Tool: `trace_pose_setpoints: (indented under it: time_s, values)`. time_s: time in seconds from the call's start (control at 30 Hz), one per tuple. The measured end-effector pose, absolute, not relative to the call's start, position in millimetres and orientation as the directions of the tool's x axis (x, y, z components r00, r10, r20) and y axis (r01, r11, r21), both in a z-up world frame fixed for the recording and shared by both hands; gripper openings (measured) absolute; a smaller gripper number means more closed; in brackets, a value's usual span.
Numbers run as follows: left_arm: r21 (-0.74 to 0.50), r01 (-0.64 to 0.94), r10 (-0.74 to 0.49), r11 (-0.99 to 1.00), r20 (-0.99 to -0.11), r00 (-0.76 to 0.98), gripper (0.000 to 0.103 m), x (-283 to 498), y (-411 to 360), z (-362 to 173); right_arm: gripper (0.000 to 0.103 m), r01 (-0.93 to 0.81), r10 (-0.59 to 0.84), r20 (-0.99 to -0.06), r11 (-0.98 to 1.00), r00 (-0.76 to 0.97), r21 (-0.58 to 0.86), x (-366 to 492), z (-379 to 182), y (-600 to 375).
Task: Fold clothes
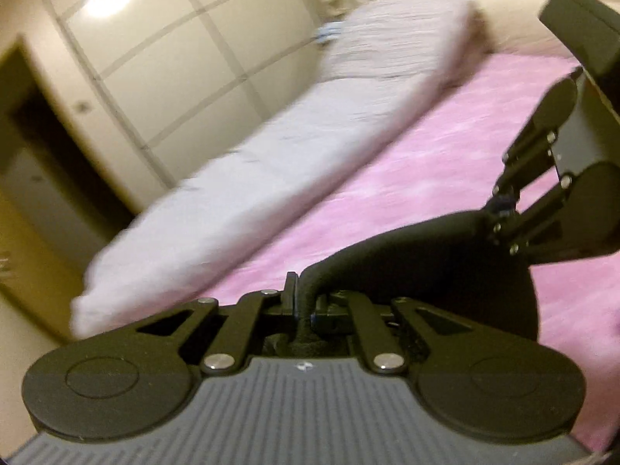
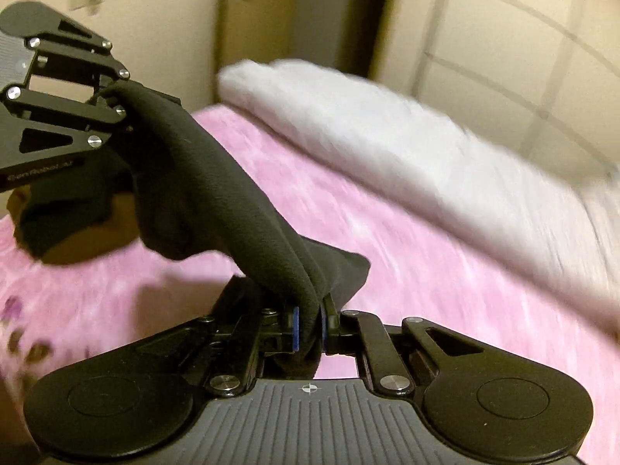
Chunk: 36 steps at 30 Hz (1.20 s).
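Note:
A black garment point(image 1: 426, 259) is held taut between both grippers above a pink bedspread point(image 1: 407, 162). My left gripper point(image 1: 306, 306) is shut on one end of it. The right gripper point(image 1: 500, 209) shows at the right of the left wrist view, shut on the other end. In the right wrist view my right gripper point(image 2: 308, 329) is shut on the black garment point(image 2: 217, 193), which stretches up to the left gripper point(image 2: 112, 100) at the upper left. Loose cloth hangs below the left gripper.
A pale grey folded blanket or pillow point(image 1: 271, 147) lies along the bed's far side, also in the right wrist view point(image 2: 387, 135). Behind it are a cream wardrobe with panel lines point(image 1: 174, 38) and a dark doorway point(image 2: 310, 11). Both views are motion-blurred.

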<state>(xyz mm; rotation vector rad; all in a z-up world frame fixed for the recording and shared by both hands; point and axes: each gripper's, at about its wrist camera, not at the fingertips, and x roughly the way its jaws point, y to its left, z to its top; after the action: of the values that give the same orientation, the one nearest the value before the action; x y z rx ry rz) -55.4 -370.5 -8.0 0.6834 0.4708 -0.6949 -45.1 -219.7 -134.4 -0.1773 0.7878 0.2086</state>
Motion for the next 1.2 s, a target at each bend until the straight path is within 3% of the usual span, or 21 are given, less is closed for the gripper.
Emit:
trace_pose_setpoints:
  time_s: [0.23, 0.3, 0.33, 0.37, 0.6, 0.73, 0.83, 0.9, 0.97, 1.0, 1.1, 1.2]
  values:
    - [0.314, 0.889, -0.596, 0.333, -0.660, 0.457, 0.006, -104, -524, -20, 0.008, 0.118, -0.032, -0.771, 0.991, 0.636, 0.056, -126, -128, -326]
    - [0.258, 0.919, -0.621, 0.298, -0.679, 0.392, 0.019, -106, -549, -21, 0.008, 0.209, -0.078, -0.779, 0.975, 0.623, 0.070, -126, -128, -349]
    - [0.235, 0.927, -0.632, 0.291, -0.680, 0.371, 0.033, -108, -557, -22, 0.009, 0.249, -0.102, -0.783, 0.966, 0.613, 0.070, -129, -128, -364]
    - [0.218, 0.929, -0.644, 0.299, -0.673, 0.365, 0.037, -111, -558, -23, 0.008, 0.290, -0.126, -0.788, 0.955, 0.602, 0.069, -132, -128, -378]
    - [0.162, 0.932, -0.577, 0.323, -0.747, 0.330, 0.037, -111, -520, -75, 0.008, 0.470, -0.316, -0.785, 0.882, 0.532, -0.037, -102, -126, -413]
    - [0.179, 0.931, -0.502, 0.319, -0.801, 0.327, 0.037, -105, -495, -111, 0.008, 0.506, -0.323, -0.802, 0.862, 0.502, -0.031, -84, -132, -435]
    - [0.170, 0.930, -0.458, 0.325, -0.832, 0.312, 0.037, -102, -492, -137, 0.010, 0.430, -0.263, -0.820, 0.903, 0.508, -0.024, -82, -137, -427]
    - [0.168, 0.935, -0.441, 0.313, -0.846, 0.300, 0.039, -104, -500, -153, 0.023, 0.349, -0.204, -0.840, 0.937, 0.503, -0.019, -86, -143, -415]
    - [0.174, 0.939, -0.421, 0.297, -0.858, 0.293, 0.040, -107, -511, -168, 0.063, 0.239, -0.124, -0.864, 0.971, 0.489, -0.004, -91, -157, -396]
    - [0.182, 0.937, -0.405, 0.299, -0.864, 0.298, 0.040, -108, -517, -174, 0.069, 0.180, -0.070, -0.873, 0.983, 0.483, 0.021, -94, -166, -386]
    - [0.198, 0.916, -0.348, 0.348, -0.880, 0.322, 0.040, -107, -533, -187, 0.072, -0.071, 0.127, -0.895, 0.992, 0.428, 0.107, -102, -200, -348]
    - [0.202, 0.863, -0.270, 0.462, -0.895, 0.355, 0.041, -104, -539, -189, 0.072, -0.329, 0.195, -0.908, 0.942, 0.370, 0.068, -104, -243, -310]
